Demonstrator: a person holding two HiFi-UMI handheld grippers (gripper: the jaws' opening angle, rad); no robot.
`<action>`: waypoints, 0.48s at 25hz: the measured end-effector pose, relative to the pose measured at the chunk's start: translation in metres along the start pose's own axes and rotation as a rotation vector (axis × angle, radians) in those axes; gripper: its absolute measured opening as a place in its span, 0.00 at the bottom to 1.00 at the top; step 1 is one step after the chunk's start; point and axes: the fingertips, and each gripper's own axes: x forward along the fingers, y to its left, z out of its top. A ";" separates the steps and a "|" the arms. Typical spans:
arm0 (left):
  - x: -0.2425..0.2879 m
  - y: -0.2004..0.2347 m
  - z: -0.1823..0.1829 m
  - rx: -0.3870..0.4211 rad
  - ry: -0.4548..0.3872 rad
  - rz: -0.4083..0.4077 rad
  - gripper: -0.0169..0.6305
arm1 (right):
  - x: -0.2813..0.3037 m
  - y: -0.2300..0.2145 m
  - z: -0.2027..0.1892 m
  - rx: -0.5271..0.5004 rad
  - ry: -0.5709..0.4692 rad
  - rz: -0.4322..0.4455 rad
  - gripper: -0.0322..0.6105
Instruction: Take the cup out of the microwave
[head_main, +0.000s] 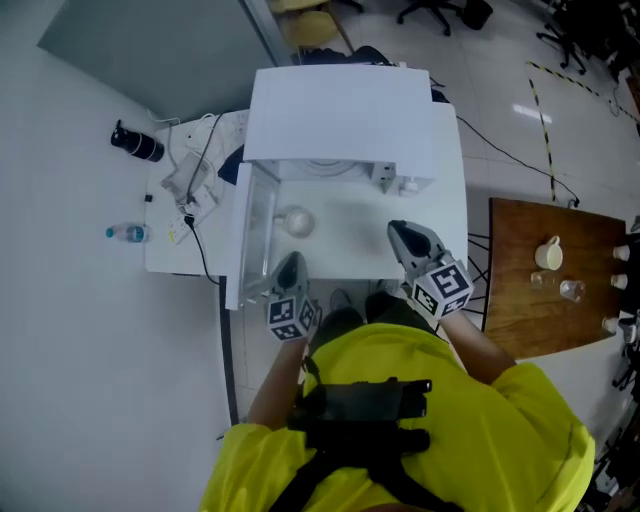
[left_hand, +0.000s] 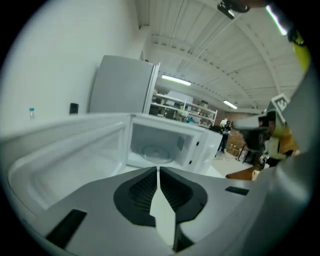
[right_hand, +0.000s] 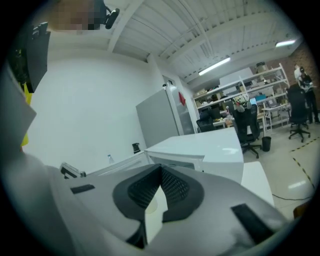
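Cup (head_main: 296, 222) stood on the worktop (head_main: 350, 250) in front of the microwave (head_main: 340, 110), beside its open door (head_main: 252, 232). Inside showed only the turntable (left_hand: 156, 150), so removal was judged complete. Left gripper (head_main: 290, 260) and right gripper (head_main: 397, 230) were clear of the cup, jaws together, holding nothing.

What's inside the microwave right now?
Only the glass turntable shows inside the open microwave; no cup on it. A white cup stands outside on the table. In the head view the microwave's top covers most of the cavity.
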 end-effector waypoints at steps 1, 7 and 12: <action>-0.009 -0.007 0.025 0.011 -0.033 -0.022 0.03 | -0.003 0.000 0.013 -0.009 -0.021 -0.009 0.06; -0.045 -0.031 0.155 0.121 -0.172 -0.087 0.03 | -0.024 0.003 0.082 -0.058 -0.141 -0.056 0.06; -0.079 -0.033 0.220 0.069 -0.221 -0.138 0.03 | -0.044 0.020 0.114 -0.107 -0.200 -0.061 0.06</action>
